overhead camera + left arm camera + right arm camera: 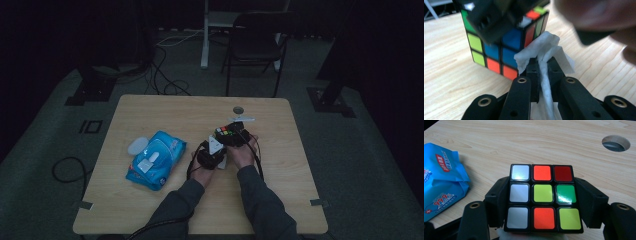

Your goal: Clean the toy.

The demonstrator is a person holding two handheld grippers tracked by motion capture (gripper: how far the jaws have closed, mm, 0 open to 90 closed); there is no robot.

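Observation:
A scrambled puzzle cube (542, 196) (227, 134) (499, 47) is clamped by its sides between the jaws of my right gripper (542, 202) (234, 136), held over the middle of the wooden table (165, 107). My left gripper (543, 68) (212, 152) is shut on a crumpled white wipe (546, 50). The wipe's free end presses against the cube's lower corner, by a blue and an orange face. A white edge of the wipe (509, 235) peeks out beneath the cube in the right gripper view.
A blue pack of wet wipes (156, 159) (441, 180) lies on the table's left half, a round white lid (137, 146) beside it. A round cable hole (238, 109) (616, 143) sits near the far edge. A chair (255, 40) and floor cables lie beyond.

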